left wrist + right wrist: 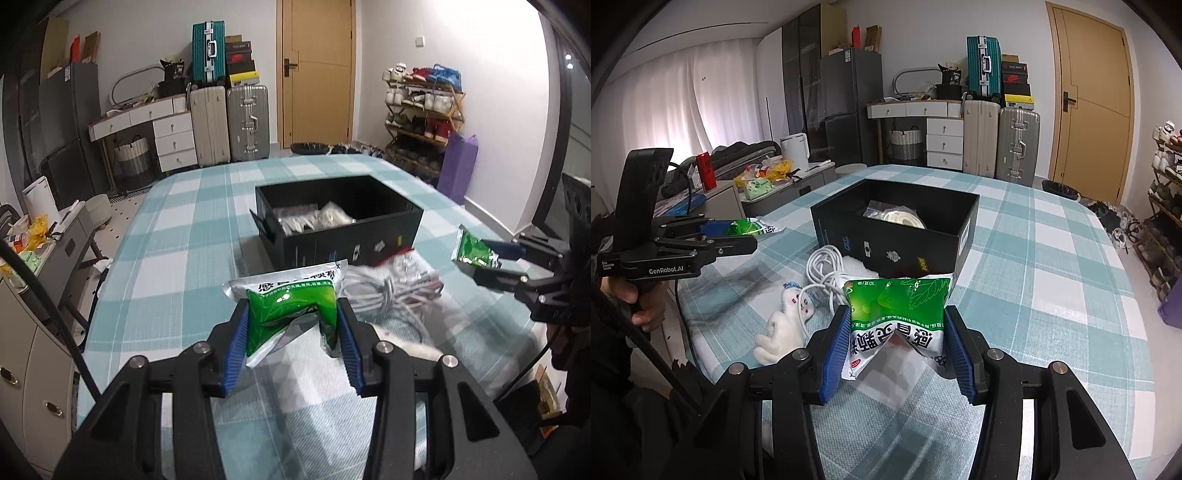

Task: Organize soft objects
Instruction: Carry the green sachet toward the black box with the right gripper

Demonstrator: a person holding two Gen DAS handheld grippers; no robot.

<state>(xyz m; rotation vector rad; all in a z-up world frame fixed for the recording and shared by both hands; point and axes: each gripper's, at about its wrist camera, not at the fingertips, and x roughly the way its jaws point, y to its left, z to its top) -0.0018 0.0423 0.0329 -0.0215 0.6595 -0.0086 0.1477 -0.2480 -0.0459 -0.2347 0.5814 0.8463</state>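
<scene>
Green sachet clamped in left claw, another sachet in right claw

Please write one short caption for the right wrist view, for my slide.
Right claw grips a green sachet before the black box.

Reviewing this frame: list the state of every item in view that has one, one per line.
left gripper: shut on a green sachet, held up.
right gripper: shut on a second green sachet.
black box: open, bagged items inside.
white cable: bundled, lying on the cloth.
white plush toy: lying flat beside the cable.
door: closed.
</scene>
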